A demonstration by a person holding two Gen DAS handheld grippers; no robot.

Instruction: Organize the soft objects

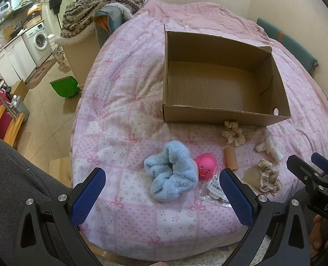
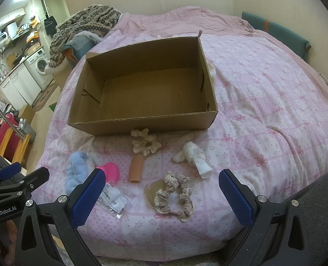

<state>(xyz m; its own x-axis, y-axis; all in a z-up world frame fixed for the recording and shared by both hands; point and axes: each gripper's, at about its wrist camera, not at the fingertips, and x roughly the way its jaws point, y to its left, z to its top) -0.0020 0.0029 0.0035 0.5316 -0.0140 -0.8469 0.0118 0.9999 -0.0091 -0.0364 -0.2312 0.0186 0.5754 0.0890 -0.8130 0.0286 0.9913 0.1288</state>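
Your left tongs (image 1: pixel 161 186) and right tongs (image 2: pixel 161 186) gape wide, holding nothing, short of the cardboard box (image 2: pixel 141 124), scrunchies (image 2: pixel 174 196) scattered before it.

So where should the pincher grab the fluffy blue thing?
Probably from straight above, pinching the raised fold at the top of the fluffy blue thing. It lies in a loose heap on the bed, and the pink duck touches its right side, so a side approach looks crowded.

Cardboard box (image 2: pixel 141 93) on bed (image 2: pixel 263 110), open side up. Before box: scrunchie (image 2: pixel 145 143), tube (image 2: pixel 136 169) just nearer. Fluffy cloth (image 1: pixel 170 170) left of tube, duck toy (image 1: pixel 206 166) touching cloth. Rolled cloth (image 2: pixel 195 157) right. Lace scrunchie (image 2: pixel 175 195) nearest edge.
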